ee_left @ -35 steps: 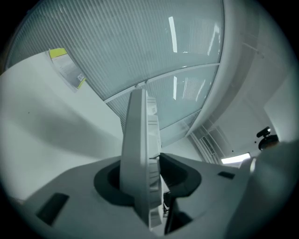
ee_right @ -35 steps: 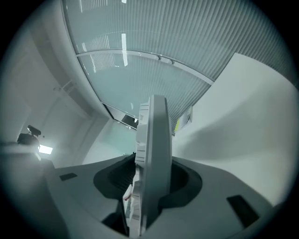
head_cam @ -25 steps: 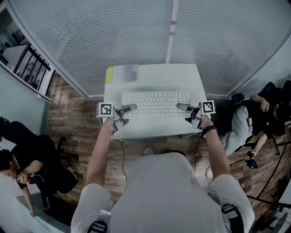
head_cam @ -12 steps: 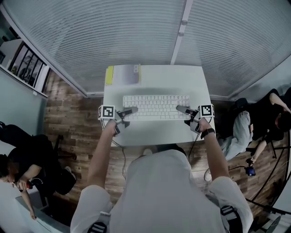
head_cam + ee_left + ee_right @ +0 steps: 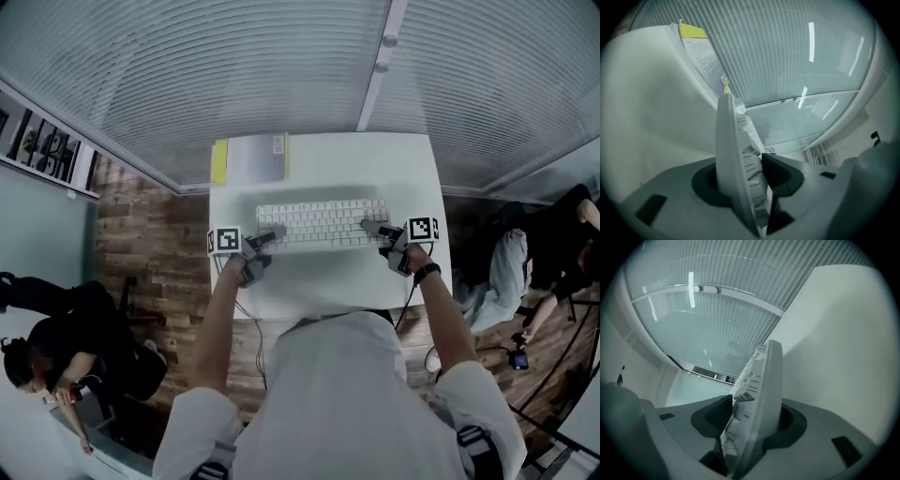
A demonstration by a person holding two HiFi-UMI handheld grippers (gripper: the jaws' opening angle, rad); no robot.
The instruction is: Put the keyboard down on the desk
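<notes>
In the head view, the keyboard (image 5: 323, 223) is seen lying flat on the desk (image 5: 328, 277), one end set inside the left gripper (image 5: 265, 236) and the other inside the right gripper (image 5: 373, 228). In the left gripper view, the jaws are shown opening around its edge; in the right gripper view, likewise

Bare desk (image 5: 403, 159) lies free before the keyboard (image 5: 323, 223) and behind it rightward (a yellow-edged document (image 5: 251, 157) occupies the back-left corner).

We log: cool, even daylight thru ribbed glass wall (image 5: 234, 66); glare streaks (image 5: 811, 42); soft shadow on desk (image 5: 328, 159); fisheye bend, dark vignette edges.
</notes>
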